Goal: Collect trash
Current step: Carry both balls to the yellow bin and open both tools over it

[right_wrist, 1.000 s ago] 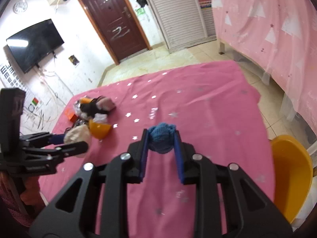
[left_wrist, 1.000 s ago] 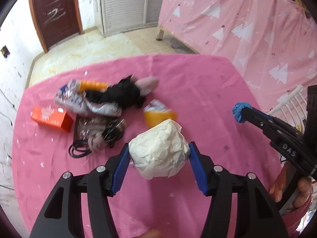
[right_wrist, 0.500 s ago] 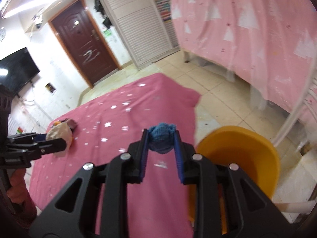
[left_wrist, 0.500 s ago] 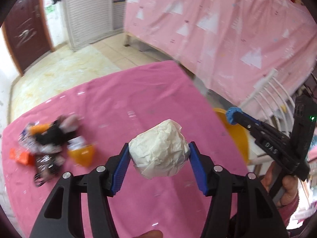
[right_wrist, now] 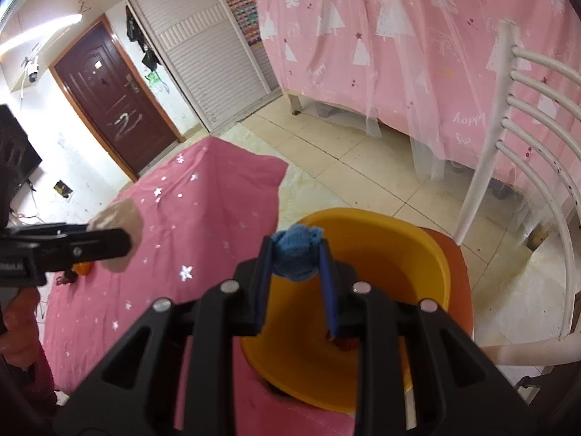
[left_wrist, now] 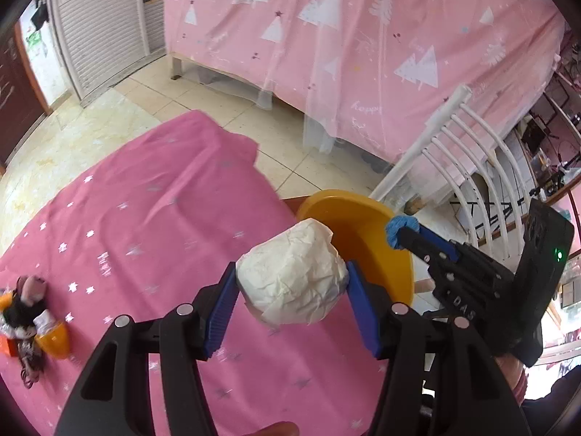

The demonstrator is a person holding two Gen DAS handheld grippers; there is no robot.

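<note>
My left gripper [left_wrist: 290, 283] is shut on a crumpled white paper ball [left_wrist: 292, 276], held above the right edge of the pink starred tablecloth [left_wrist: 145, 218]. My right gripper [right_wrist: 296, 254] is shut on a small blue wad [right_wrist: 297, 252] and hangs over the orange basin [right_wrist: 417, 250]. In the left wrist view the right gripper [left_wrist: 397, 230] with its blue wad [left_wrist: 399, 227] sits over the orange basin [left_wrist: 337, 207]. From the right wrist view the left gripper [right_wrist: 127, 234] and its paper ball [right_wrist: 120, 218] show at the left, over the cloth.
A pile of leftover items [left_wrist: 29, 312] with an orange cup lies at the cloth's far left. The basin rests on a red-seated white chair [right_wrist: 523, 167] beside the table. A pink draped bed [left_wrist: 363, 54] stands behind, across tiled floor [right_wrist: 363, 167].
Both grippers swung right, away from the pile, toward the table's right edge. The orange basin has come into view, and the right gripper's blue wad now hangs over it.
</note>
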